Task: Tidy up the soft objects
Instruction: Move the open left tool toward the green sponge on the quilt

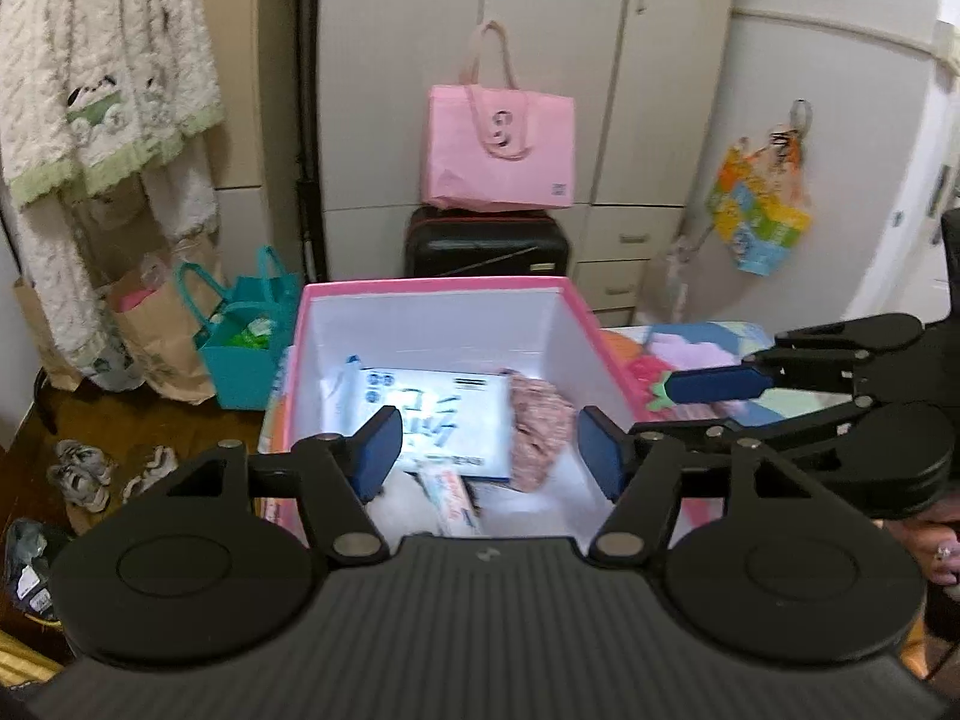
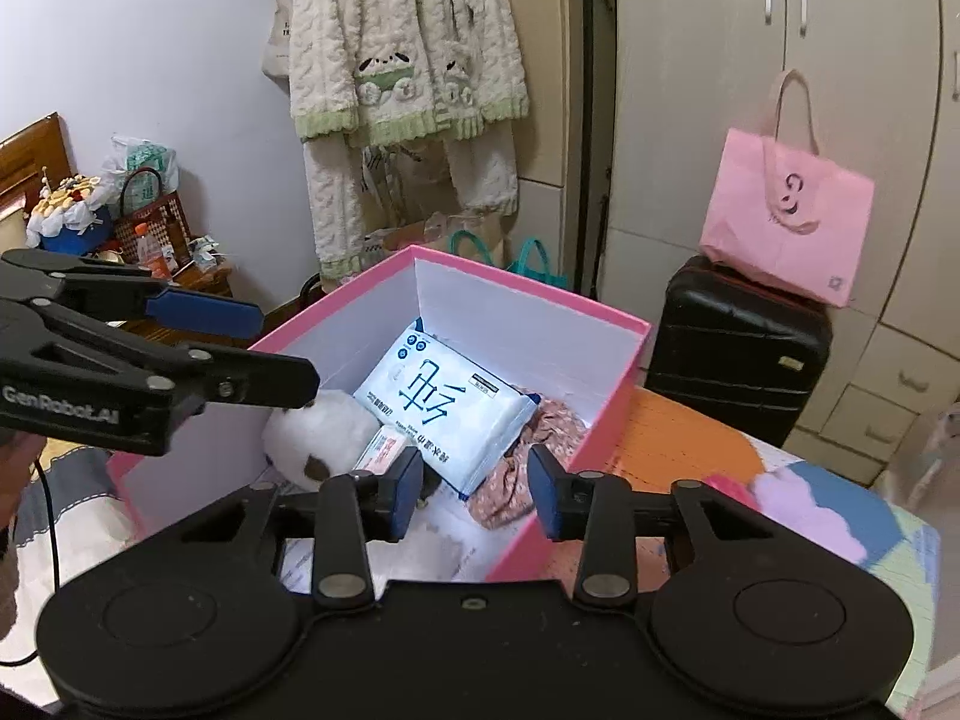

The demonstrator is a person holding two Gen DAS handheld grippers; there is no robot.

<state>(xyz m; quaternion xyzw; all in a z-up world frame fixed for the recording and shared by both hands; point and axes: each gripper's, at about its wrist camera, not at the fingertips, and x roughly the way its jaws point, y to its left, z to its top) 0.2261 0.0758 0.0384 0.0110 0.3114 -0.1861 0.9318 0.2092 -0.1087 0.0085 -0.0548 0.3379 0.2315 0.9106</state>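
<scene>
Left gripper and right gripper over pink box, jaws spread, empty. Tissue pack inside; plush toy at its 9 o'clock.

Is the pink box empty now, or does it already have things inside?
Not empty. The pink box has no lid on and holds a white tissue pack, a white plush toy and a crumpled floral cloth.

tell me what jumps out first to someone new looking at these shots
The pink box stands open at centre, holding a white tissue pack, a white plush at its left and a floral cloth at its right. Both grippers hover open and empty over it, the left gripper and right gripper. Behind, a pink bag sits on a black suitcase.
</scene>
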